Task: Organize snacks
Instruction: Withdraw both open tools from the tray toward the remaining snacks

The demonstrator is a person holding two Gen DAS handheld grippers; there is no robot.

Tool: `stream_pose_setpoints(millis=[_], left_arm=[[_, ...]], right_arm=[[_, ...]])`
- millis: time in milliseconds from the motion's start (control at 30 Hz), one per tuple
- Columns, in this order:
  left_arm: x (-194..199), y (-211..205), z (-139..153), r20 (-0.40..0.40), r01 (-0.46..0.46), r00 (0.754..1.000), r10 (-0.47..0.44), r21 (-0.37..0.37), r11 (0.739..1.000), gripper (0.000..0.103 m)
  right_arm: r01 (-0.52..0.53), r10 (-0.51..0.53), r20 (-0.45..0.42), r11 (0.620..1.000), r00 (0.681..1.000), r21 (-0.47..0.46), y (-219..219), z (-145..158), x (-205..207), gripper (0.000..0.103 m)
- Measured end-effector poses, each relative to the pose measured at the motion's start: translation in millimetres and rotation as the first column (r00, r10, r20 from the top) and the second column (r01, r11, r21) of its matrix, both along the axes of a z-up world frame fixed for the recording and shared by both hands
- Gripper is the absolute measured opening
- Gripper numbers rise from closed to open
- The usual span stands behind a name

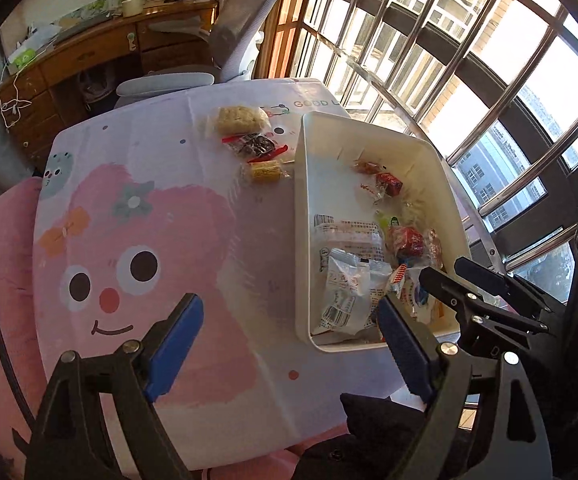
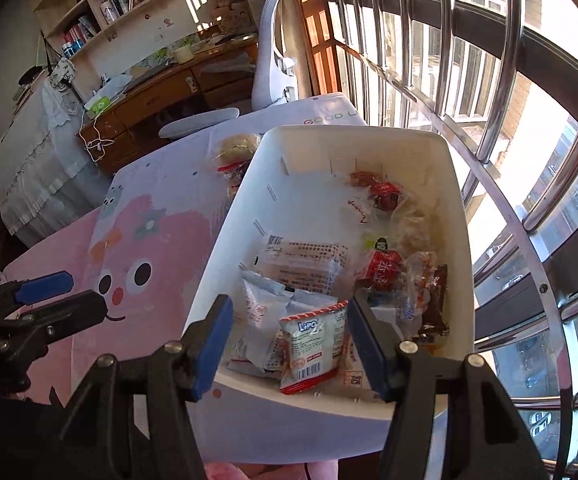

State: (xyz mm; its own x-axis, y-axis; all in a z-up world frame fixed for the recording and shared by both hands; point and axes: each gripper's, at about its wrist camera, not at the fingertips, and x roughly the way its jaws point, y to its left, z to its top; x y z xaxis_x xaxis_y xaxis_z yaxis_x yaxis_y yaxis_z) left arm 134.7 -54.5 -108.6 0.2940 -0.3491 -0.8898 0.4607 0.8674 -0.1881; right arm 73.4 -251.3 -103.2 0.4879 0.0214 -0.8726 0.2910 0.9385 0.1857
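Right gripper [image 2: 289,342] fingers flank a Lipo packet [image 2: 315,346]; left gripper [image 1: 289,340] wide, empty.

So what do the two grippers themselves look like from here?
Both match: the left gripper and right gripper have black angular linkage frames with silver pivot bolts and blue ribbed pads. White lettering marks the left gripper's body in the right wrist view.

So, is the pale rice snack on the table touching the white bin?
Apart. The left wrist view shows a strip of tablecloth between the rice snack and the left wall of the white bin.
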Motion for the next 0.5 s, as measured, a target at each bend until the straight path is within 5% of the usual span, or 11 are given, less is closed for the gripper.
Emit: stream_pose_setpoints(millis=[500], left_arm=[[27, 116, -1, -0.003, 0.028, 1.0, -0.028, 0.0, 1.0, 0.088]], right_arm=[[0.148, -0.146, -0.023, 0.984, 0.989, 0.099, 81, -9, 23, 0.06]])
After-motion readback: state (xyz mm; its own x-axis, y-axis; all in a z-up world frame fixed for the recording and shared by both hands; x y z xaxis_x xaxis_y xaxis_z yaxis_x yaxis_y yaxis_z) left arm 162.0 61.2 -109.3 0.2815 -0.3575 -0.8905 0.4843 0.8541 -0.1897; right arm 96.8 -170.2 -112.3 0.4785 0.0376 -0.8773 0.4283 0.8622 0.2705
